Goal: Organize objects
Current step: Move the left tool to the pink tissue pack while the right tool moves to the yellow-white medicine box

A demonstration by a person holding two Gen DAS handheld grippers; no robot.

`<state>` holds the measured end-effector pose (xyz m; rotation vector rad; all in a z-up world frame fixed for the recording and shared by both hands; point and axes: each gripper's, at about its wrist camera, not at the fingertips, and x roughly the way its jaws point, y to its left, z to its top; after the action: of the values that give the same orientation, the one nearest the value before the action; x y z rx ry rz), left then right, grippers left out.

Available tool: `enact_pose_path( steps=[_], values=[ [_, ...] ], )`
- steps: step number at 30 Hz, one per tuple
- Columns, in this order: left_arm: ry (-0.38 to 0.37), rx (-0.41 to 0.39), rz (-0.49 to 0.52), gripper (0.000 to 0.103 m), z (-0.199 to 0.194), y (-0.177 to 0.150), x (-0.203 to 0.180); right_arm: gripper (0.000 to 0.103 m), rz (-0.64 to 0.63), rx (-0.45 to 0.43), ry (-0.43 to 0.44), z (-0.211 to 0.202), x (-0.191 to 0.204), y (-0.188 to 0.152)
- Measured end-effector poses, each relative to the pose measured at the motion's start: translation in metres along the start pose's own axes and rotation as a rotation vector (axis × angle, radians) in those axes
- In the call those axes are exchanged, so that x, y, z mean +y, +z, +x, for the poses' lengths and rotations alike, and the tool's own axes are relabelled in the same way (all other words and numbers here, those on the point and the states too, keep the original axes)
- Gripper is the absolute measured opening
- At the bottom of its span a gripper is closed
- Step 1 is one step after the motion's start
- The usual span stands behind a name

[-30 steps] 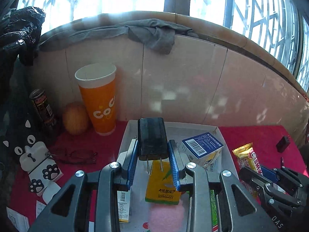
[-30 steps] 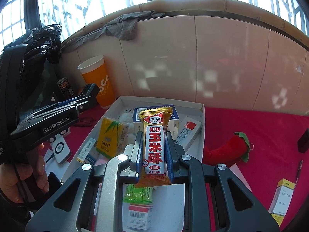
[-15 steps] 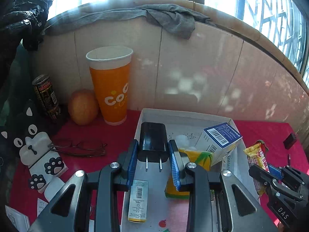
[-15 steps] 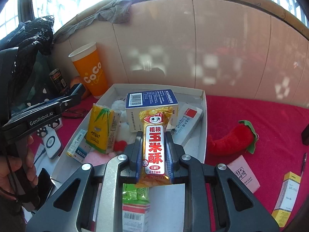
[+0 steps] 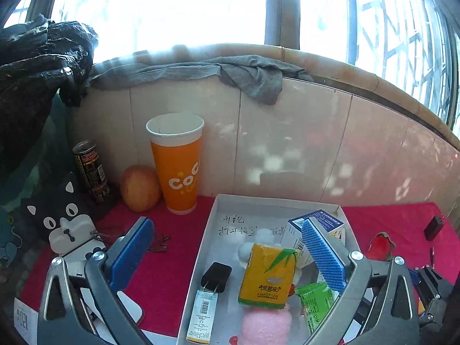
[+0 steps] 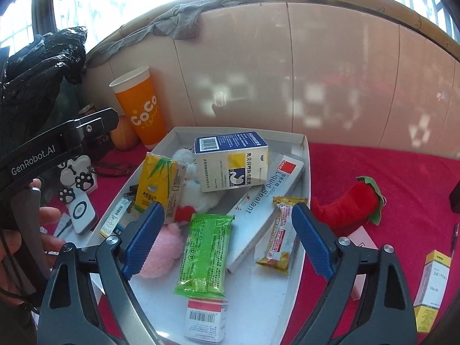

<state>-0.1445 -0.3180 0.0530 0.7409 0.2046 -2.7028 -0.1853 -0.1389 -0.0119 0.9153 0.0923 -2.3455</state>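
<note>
A white tray [image 5: 207, 230] [image 6: 306, 155] holds several packets and boxes. My left gripper [image 5: 227, 254] hangs over the tray's left edge, its jaws opening wide with nothing gripped. Below it, the black charger [image 5: 216, 276] lies loose in the tray beside a yellow tissue pack [image 5: 267, 276]. My right gripper [image 6: 228, 240] is over the tray's near end. Its jaws are also opening and no pad touches anything. The yellow-and-red snack bar [image 6: 283, 233] lies in the tray by the right wall, next to a sealant box [image 6: 267, 201] and a green packet [image 6: 205, 254].
An orange cup [image 5: 175, 166], an apple [image 5: 140, 188] and a dark can [image 5: 90, 169] stand at the wall left of the tray. Glasses [image 5: 155, 241] lie on the red cloth. A red chilli plush [image 6: 348, 204] and a yellow-white box [image 6: 434, 281] lie right of the tray.
Both grippers went from shut to wide open. The charger dropped from the left gripper into the tray, and the snack bar dropped from the right gripper onto the tray's right side.
</note>
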Motion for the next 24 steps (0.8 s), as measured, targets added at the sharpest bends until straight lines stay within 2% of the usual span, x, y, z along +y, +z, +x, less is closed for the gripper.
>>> enact_pose_path(
  steps=[11, 24],
  values=[
    [-0.049, -0.056, 0.077, 0.103, -0.036, 0.004, -0.037, 0.091, -0.004, -0.044, -0.022, -0.021, -0.001, -0.002],
    [-0.092, -0.023, 0.134, 0.103, -0.040, -0.005, -0.074, 0.091, 0.075, -0.090, -0.084, -0.046, -0.038, -0.006]
  ],
)
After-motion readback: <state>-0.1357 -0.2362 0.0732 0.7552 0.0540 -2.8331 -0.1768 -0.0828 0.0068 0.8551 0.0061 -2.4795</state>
